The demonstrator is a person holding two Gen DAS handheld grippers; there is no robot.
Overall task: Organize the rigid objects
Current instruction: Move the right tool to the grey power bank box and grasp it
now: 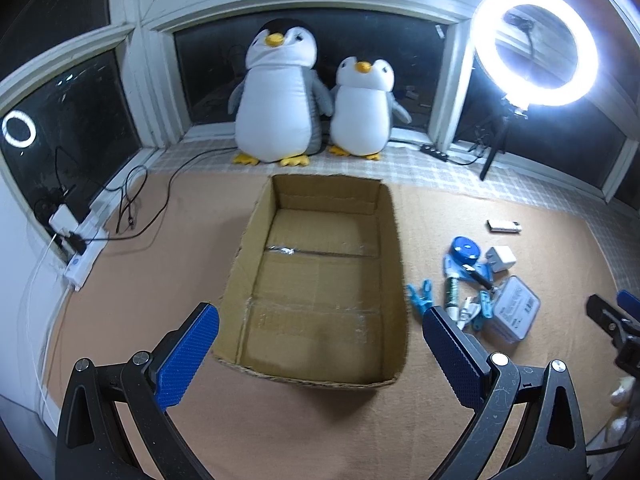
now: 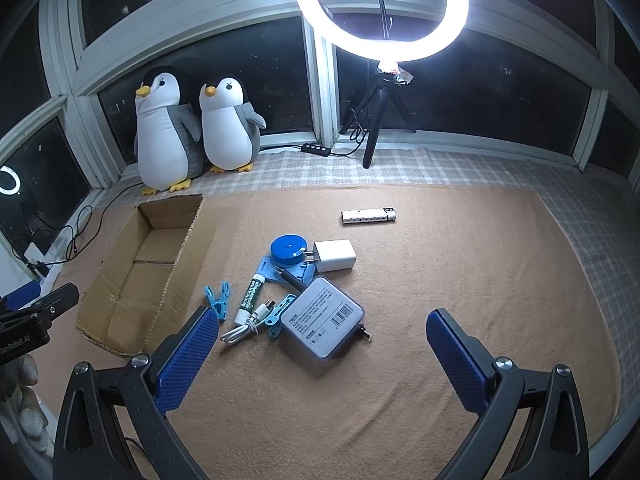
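Note:
An open, empty cardboard box (image 1: 394,240) (image 2: 120,304) lies on the tan mat. Right of it is a pile of small items: a grey-blue plastic case (image 2: 324,318) (image 1: 514,310), a white charger plug (image 2: 336,256), a round blue tape measure (image 2: 287,249), a glue stick (image 2: 251,296), a blue clip (image 2: 218,299), a white cable (image 2: 244,328). A white lighter (image 2: 369,215) lies apart, farther back. My left gripper (image 1: 320,320) is open and empty above the box's near end. My right gripper (image 2: 322,324) is open and empty, just before the pile.
Two plush penguins (image 1: 280,92) (image 2: 236,120) stand on the sill behind the box. A ring light on a tripod (image 2: 380,8) stands at the back right. A power strip and cables (image 1: 86,248) lie along the left wall.

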